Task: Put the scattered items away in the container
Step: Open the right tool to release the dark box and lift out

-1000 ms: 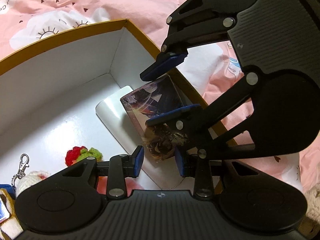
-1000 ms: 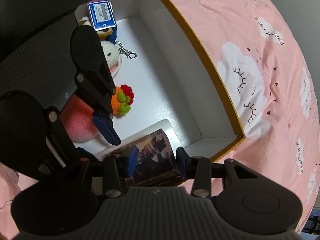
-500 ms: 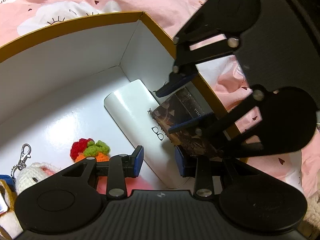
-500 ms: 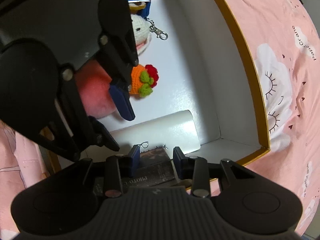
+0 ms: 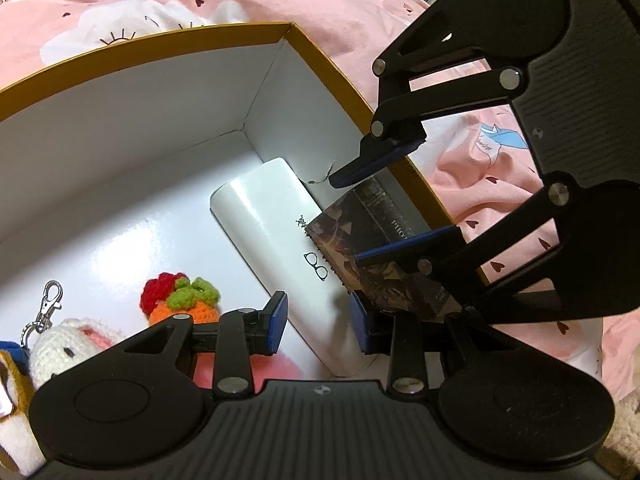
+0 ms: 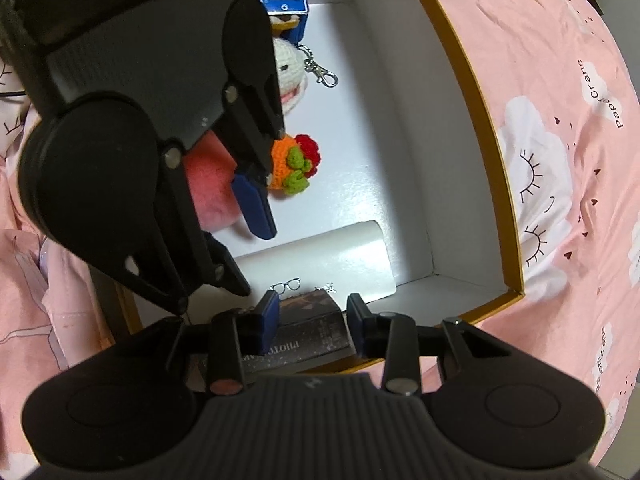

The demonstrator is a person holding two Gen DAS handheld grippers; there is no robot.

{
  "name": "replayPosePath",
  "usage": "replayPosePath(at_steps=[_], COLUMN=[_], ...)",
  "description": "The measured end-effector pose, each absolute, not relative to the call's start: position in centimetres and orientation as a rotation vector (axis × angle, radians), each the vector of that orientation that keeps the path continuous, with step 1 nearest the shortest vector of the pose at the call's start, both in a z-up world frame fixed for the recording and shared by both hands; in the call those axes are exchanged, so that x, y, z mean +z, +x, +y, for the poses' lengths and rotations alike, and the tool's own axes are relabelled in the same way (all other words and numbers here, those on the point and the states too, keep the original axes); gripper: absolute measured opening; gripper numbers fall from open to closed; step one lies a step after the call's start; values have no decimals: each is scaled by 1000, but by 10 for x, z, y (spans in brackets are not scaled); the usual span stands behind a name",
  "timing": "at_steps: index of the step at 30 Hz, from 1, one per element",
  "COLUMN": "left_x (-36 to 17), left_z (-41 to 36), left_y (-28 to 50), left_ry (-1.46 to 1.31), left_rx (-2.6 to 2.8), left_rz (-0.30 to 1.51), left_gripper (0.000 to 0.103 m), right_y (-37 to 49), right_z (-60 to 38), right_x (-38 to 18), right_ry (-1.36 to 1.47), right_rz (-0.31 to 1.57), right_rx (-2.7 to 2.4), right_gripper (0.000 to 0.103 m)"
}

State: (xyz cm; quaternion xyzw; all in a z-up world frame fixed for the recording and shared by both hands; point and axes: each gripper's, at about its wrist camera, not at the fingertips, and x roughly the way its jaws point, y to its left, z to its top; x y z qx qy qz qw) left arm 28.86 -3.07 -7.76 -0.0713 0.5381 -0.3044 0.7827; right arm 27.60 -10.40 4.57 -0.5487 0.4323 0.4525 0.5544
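1. Crocheted orange-and-red keyring charm [image 5: 180, 298], lying on the floor of the white cardboard box with mustard rim [image 5: 132, 92].
2. Left gripper [image 5: 318, 326]: jaws partly apart, empty, above the glossy white glasses case [image 5: 276, 248].
3. Right gripper [image 6: 310, 320]: blue pads straddling the dark photo booklet [image 5: 372, 240], which leans against the box's wall; contact unclear.

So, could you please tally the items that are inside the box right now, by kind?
Crocheted or plush toys: 4 (white keychain doll, orange fruit with red and green top, pink plush, figure under the blue price tag)
White glasses case: 1
Dark photo book, between the right gripper pads: 1
Total: 6
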Motion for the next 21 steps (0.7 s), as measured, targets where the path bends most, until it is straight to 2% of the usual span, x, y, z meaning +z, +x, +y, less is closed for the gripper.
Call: replayPosePath(at_steps=[11,21], left_x=[-71,-41], left_z=[-24,-10], left_y=[279,261], left_ry=[-132,-117], left_rx=[-615,-569], left_rz=[1156,1130], left_gripper=[39,39], right_y=[266,253], right_z=[-111,-118], right_x=[49,78], right_ry=[-1285,-1169], right_rz=[1061,986], right_rx=[1106,1033], right_gripper=[39,40])
